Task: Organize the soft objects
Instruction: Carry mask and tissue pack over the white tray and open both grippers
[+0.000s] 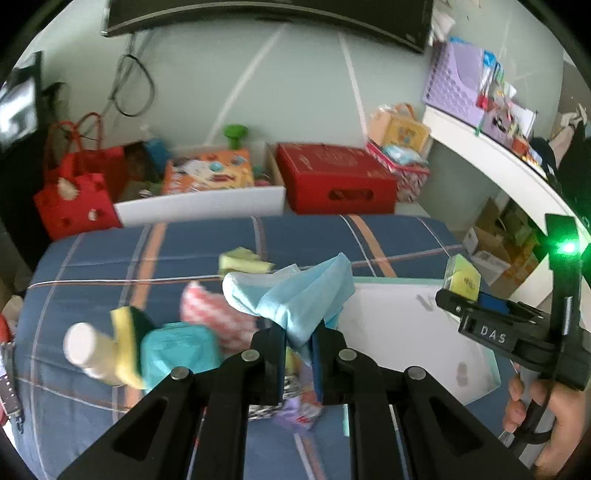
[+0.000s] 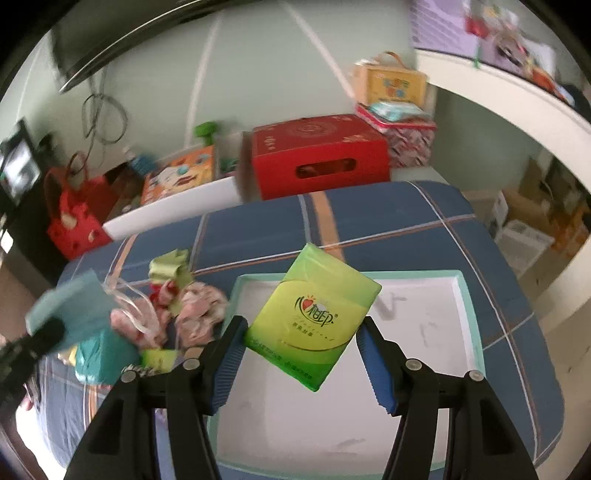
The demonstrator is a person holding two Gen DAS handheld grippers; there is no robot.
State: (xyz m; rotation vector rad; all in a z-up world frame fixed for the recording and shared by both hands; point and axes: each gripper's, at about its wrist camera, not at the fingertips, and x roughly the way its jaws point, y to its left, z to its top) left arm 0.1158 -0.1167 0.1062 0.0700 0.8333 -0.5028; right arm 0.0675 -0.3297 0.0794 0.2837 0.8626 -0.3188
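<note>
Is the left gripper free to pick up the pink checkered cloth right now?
Probably not: the left gripper is already shut on a light blue cloth, which also hangs between it and the pink checkered cloth.

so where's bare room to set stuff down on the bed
The white tray is bare, beneath the green tissue pack. Bare blue bedspread lies between the tray and the red box. Left of the tray, the soft pile crowds the bed.

We see a pale green wall (image 1: 288,92) at the far side, a dark screen (image 1: 266,14) mounted high on it, a white shelf (image 1: 491,155) curving along the right, and a blue plaid bed (image 1: 184,243) nearer.
</note>
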